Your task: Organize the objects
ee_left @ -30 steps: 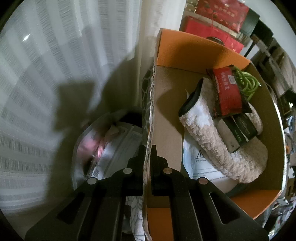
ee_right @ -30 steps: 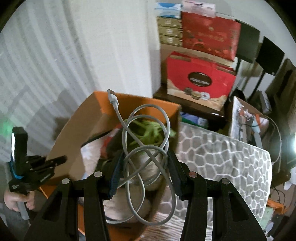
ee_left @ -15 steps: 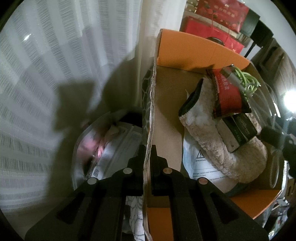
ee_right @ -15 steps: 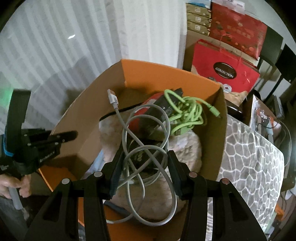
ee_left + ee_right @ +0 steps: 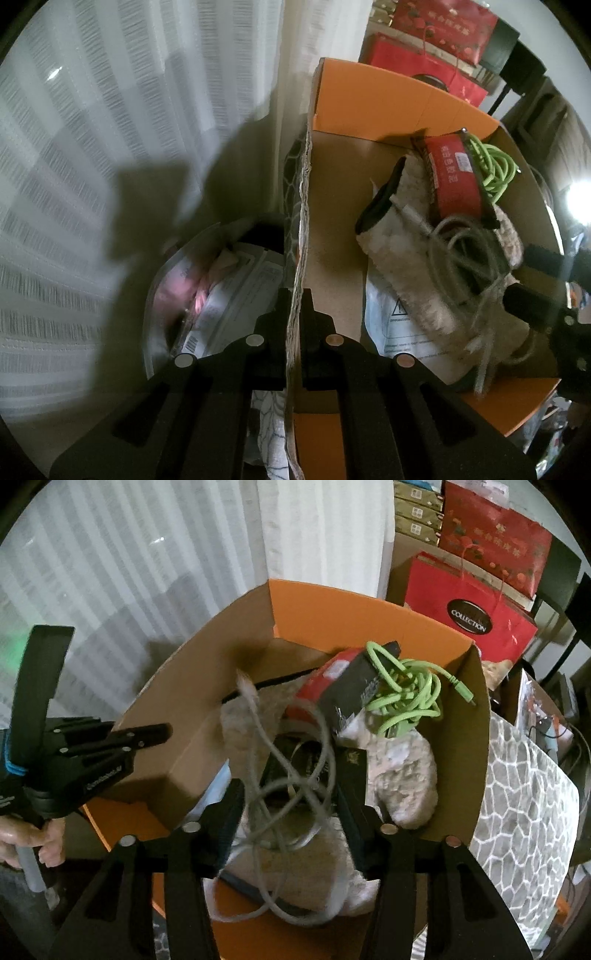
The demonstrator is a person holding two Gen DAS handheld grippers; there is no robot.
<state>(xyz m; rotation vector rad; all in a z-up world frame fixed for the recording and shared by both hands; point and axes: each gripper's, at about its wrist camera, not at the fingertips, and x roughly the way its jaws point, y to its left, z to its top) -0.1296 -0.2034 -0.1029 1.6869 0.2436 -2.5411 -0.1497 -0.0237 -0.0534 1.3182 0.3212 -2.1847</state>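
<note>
Left gripper (image 5: 294,295) clenched on the side wall of the cardboard box (image 5: 300,229), one finger inside and one outside. Right gripper (image 5: 291,805) spread wide apart inside the box opening, with the coiled grey cable (image 5: 295,775) lying loose between its fingers on the fluffy beige slipper (image 5: 402,775); the cable is motion-blurred. Farther back in the box, a red packet (image 5: 452,173) rests on the slipper, with a tangled green cable (image 5: 406,698) beside it. Red gift bags (image 5: 469,616) stand behind the box; a patterned cloth (image 5: 524,801) lies to its right.
</note>
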